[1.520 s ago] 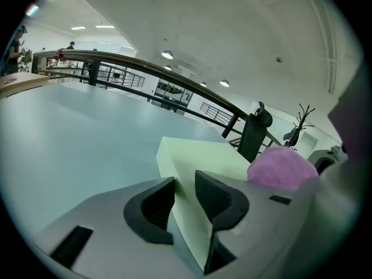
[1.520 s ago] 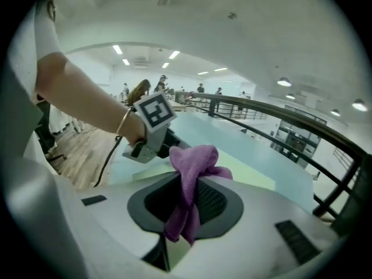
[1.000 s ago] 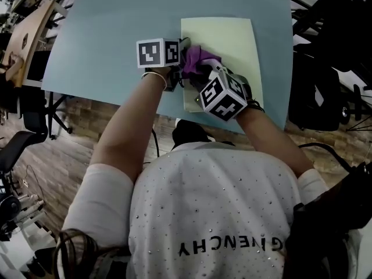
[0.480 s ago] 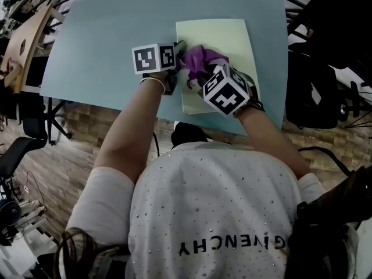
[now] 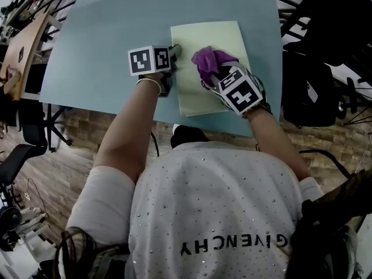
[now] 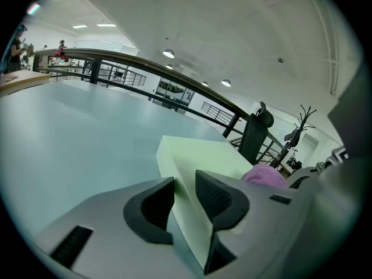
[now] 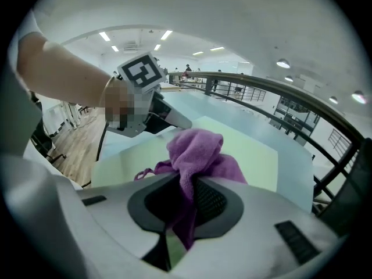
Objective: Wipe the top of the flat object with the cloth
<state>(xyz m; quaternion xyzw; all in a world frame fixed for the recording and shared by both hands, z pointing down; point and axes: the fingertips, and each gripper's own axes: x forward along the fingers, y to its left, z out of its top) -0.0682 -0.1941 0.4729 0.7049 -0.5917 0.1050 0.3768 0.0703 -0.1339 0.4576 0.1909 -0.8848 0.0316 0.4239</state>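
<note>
A pale green flat slab [image 5: 204, 36] lies on the blue-grey table [image 5: 104, 28]. My left gripper [image 5: 173, 52] is shut on the slab's left edge. In the left gripper view the slab [image 6: 197, 153] runs between the two dark pads [image 6: 157, 205] of that gripper [image 6: 185, 185]. My right gripper [image 5: 216, 74] is shut on a purple cloth [image 5: 208, 58], which rests on the slab's top near its middle. In the right gripper view the cloth [image 7: 195, 147] bunches out of the right gripper [image 7: 186, 199] over the slab [image 7: 258, 158], with the left gripper [image 7: 154, 109] beyond it.
The table's near edge [image 5: 116, 100] runs just below both hands, with wooden floor behind it. Black chairs and stands [image 5: 317, 68] crowd the table's right side. A wooden piece [image 5: 20, 45] and cables sit off its left end.
My right gripper has slid the cloth to the right across the slab, away from the left gripper, and has rolled a little. The left gripper has kept its hold in place.
</note>
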